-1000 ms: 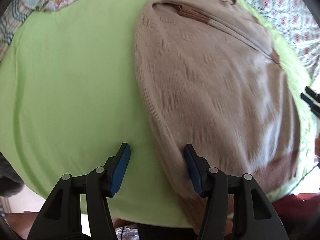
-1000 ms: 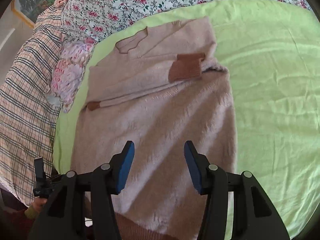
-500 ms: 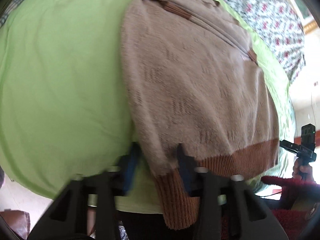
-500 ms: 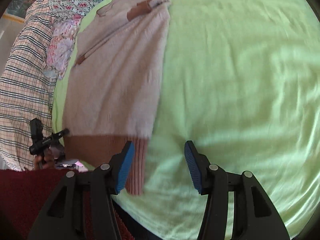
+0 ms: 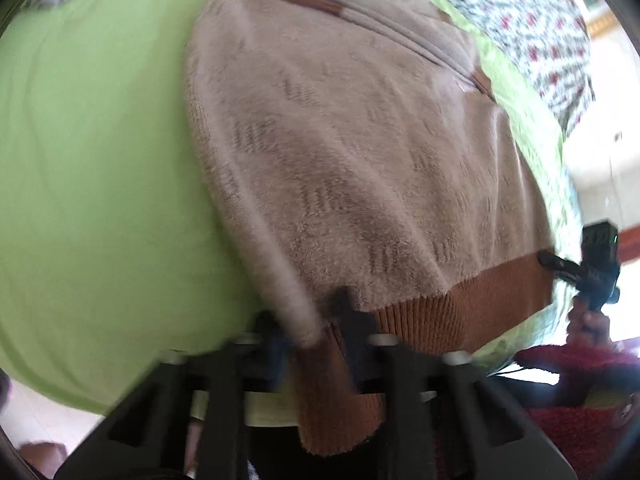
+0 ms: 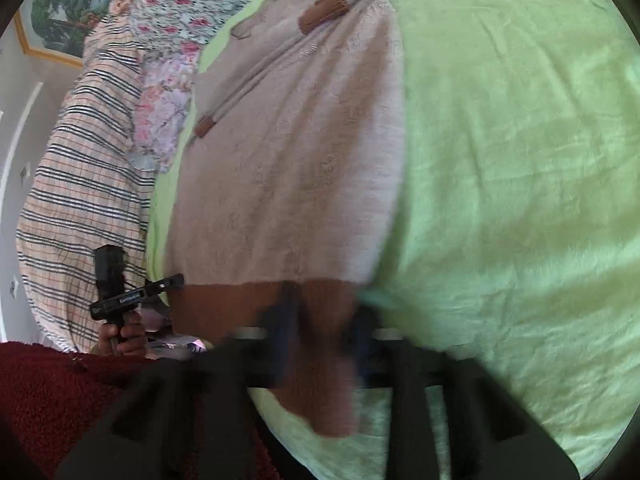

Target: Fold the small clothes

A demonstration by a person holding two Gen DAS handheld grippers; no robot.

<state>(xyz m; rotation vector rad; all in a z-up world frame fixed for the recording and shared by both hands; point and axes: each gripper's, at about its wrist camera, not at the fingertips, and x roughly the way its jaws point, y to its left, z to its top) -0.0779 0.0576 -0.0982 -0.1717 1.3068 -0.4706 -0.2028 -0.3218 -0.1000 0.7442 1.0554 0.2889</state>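
Both grippers sat at the sweater's (image 5: pixel 360 152) brown hem (image 5: pixel 452 308), which hung over the near edge of the bed (image 5: pixel 80 160). Left gripper (image 5: pixel 310 334) had narrowed onto one hem corner; right gripper (image 6: pixel 324 332) onto the other, though blur hid full closure. Lifting both corners level should keep the fold square.
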